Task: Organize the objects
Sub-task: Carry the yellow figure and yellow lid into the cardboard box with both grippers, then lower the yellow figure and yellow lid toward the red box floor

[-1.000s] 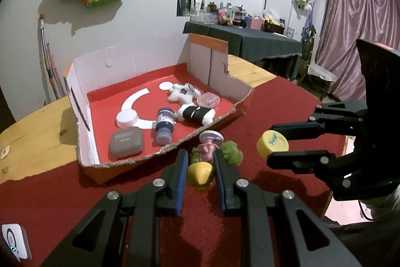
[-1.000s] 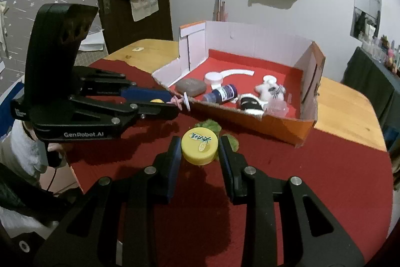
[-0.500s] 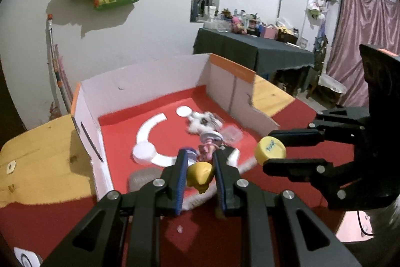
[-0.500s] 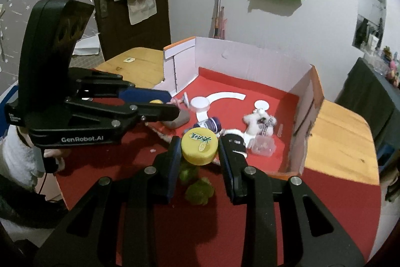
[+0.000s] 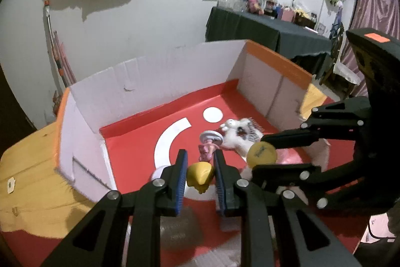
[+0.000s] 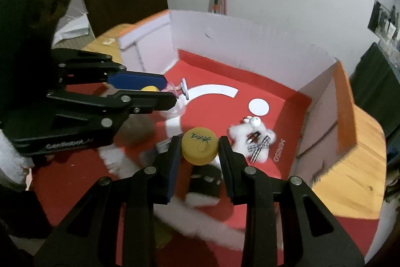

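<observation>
My left gripper is shut on a small toy figure with a yellow base, a pink body and a white disc on top; it hangs over the open cardboard box with a red floor. The same figure shows between the left gripper fingers in the right wrist view. My right gripper is shut on a yellow cap with dark writing, also above the box. In the left wrist view that cap sits in the right gripper, close beside my left one.
Inside the box lie a white plush toy, a black and white item, a grey case and a white lid, partly hidden and blurred. The box stands on a red cloth over a wooden table. A dark-covered table stands behind.
Both grippers have moved forward from over the red cloth to above the box floor, each still holding its object. The green item on the cloth has dropped out of view below.
</observation>
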{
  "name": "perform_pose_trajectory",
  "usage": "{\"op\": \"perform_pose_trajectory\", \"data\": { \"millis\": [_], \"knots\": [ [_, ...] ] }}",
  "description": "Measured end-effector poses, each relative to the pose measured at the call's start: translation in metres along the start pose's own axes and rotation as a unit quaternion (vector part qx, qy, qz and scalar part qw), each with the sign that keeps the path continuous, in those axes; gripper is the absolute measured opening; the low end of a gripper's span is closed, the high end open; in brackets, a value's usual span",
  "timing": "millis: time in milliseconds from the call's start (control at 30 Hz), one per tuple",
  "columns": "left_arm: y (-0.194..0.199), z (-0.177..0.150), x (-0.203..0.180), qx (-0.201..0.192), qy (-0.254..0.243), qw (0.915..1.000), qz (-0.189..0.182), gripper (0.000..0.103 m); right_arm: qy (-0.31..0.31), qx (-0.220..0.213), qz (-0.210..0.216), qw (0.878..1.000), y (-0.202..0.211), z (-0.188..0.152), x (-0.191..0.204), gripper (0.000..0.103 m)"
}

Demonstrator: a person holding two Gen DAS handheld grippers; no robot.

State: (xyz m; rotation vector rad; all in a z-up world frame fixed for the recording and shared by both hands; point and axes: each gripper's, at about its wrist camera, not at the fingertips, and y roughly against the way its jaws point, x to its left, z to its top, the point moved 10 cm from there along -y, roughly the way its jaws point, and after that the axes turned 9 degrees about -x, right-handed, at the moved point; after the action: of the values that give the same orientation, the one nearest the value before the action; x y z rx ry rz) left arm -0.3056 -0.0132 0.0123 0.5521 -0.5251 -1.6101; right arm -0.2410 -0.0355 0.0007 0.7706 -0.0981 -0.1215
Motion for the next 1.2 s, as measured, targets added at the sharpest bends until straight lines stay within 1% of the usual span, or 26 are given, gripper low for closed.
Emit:
{"op": "perform_pose_trajectory", "data": {
  "millis": [200, 267, 333, 433, 633, 733, 933, 1067, 1200],
  "knots": [
    [-0.031, -0.002, 0.011, 0.038, 0.011, 0.9992, -0.008, 0.022, -0.006, 0.045, 0.008, 0.999, -0.033, 0.000, -0.011, 0.029],
    [-0.039, -0.003, 0.015, 0.050, 0.015, 0.9986, -0.008, 0.022, -0.008, 0.055, 0.007, 0.998, -0.041, 0.000, -0.015, 0.029],
    [-0.047, -0.006, 0.019, 0.060, 0.017, 0.9980, -0.007, 0.022, -0.009, 0.065, 0.014, 0.998, -0.047, -0.001, -0.016, 0.029],
    [-0.053, -0.009, 0.022, 0.072, 0.025, 0.9970, -0.014, 0.022, -0.009, 0.075, 0.015, 0.997, -0.054, -0.001, -0.019, 0.029],
    [-0.065, -0.015, 0.024, 0.094, 0.038, 0.9945, -0.026, 0.022, -0.008, 0.090, 0.023, 0.996, -0.062, -0.004, -0.018, 0.029],
    [-0.067, -0.016, 0.024, 0.104, 0.041, 0.9932, -0.032, 0.022, -0.003, 0.098, 0.017, 0.995, -0.064, -0.005, -0.018, 0.029],
    [-0.074, -0.022, 0.027, 0.133, 0.058, 0.9890, -0.031, 0.022, 0.000, 0.129, 0.016, 0.992, -0.066, -0.012, -0.017, 0.029],
    [-0.073, -0.022, 0.030, 0.136, 0.067, 0.9879, -0.035, 0.022, 0.011, 0.134, 0.009, 0.991, -0.066, -0.015, -0.018, 0.029],
    [-0.072, -0.023, 0.031, 0.136, 0.070, 0.9876, -0.037, 0.022, 0.006, 0.135, 0.008, 0.991, -0.064, -0.017, -0.020, 0.029]
  ]
}}
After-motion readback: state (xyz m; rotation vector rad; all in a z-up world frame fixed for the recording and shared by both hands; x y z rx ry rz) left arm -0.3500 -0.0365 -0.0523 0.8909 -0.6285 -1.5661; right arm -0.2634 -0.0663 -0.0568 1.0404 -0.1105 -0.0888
